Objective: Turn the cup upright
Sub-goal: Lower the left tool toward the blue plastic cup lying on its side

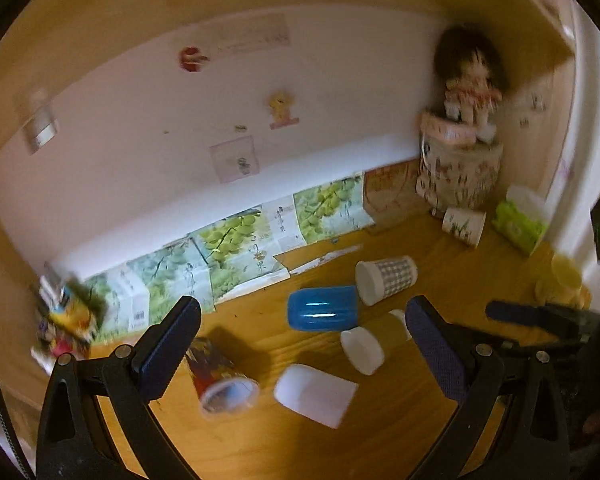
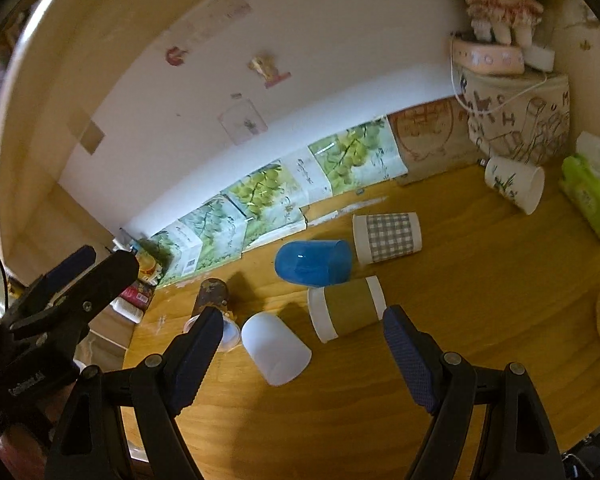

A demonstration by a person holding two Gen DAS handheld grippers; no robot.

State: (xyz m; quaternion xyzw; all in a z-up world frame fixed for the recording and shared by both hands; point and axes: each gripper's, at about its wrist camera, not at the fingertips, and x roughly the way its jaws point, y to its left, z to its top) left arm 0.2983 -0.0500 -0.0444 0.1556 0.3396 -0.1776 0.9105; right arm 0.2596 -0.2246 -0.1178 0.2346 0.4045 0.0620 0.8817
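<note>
In the left wrist view, the left gripper (image 1: 300,340) hung above the wooden table (image 1: 440,440) with its jaws spread wide and nothing between them. The blue cup (image 1: 322,308) lay on its side near the middle of the table. Just to the right of the blue cup and slightly farther back lay the checked cup (image 1: 386,280), also on its side. In front of the blue cup lay a white cup (image 1: 316,394), and to the left of that a cup with a coloured print (image 1: 220,380), its mouth toward the camera. Another white-ended cup (image 1: 362,350) lay just in front and to the right of the blue cup, partly behind the gripper's right finger. Far to the right of the blue cup, one finger of the right gripper (image 1: 540,316) reached in, its opening not readable there. In the right wrist view, the right gripper (image 2: 302,338) also stood wide open and empty over the table (image 2: 480,300). The blue cup (image 2: 314,262) lay on its side, the checked cup (image 2: 388,238) touching or nearly touching it on the right. Directly in front of the blue cup lay a brown-sleeved cup (image 2: 348,312), and to the left of that the white cup (image 2: 276,348). A floral paper cup (image 2: 514,184) lay tipped well behind and to the right of the blue cup.
</note>
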